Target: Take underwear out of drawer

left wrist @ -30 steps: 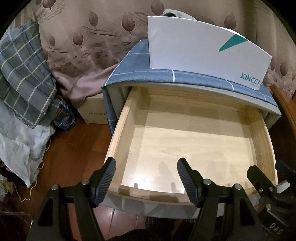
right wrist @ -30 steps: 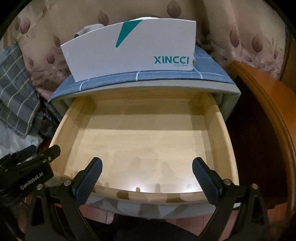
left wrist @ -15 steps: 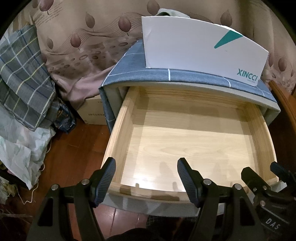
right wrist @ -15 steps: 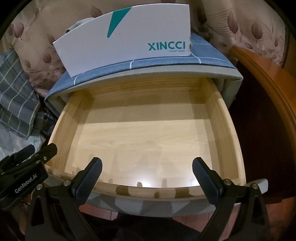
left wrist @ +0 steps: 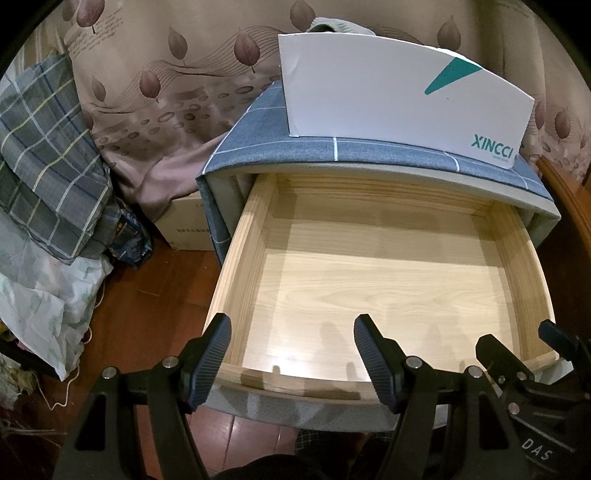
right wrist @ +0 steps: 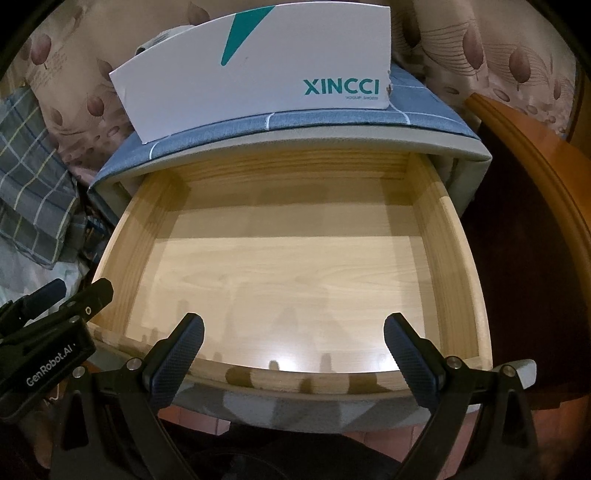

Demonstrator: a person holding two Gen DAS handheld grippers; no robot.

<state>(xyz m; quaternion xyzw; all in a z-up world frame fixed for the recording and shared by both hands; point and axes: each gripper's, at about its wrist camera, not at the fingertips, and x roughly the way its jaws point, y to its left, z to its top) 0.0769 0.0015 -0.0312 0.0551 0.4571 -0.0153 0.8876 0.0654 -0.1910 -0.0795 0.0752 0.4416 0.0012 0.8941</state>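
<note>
The pale wooden drawer (left wrist: 236, 273) (right wrist: 458, 258) of a cabinet wrapped in blue-grey checked fabric (left wrist: 255, 136) (right wrist: 295, 118) is pulled out, and its bare floor shows nothing inside. No underwear can be seen in the drawer. A bit of white and grey cloth (left wrist: 332, 25) peeks over the top of the white XINCCI box (left wrist: 399, 92) (right wrist: 266, 74) on the cabinet. My left gripper (left wrist: 291, 345) hovers open above the drawer's front left corner. My right gripper (right wrist: 293, 341) hangs open over the front edge, holding nothing.
A heap of checked bedding (left wrist: 44, 177) and a white bag (left wrist: 40, 306) lie on the wooden floor (left wrist: 147, 295) to the left. A cardboard box (left wrist: 184, 225) stands beside the cabinet. A curved wooden furniture edge (right wrist: 535, 166) rises on the right. Leaf-patterned fabric (left wrist: 166, 81) hangs behind.
Both grippers have risen and tilted slightly, so the drawer's front edge now sits lower in each view. Both stay open; the drawer has not moved.
</note>
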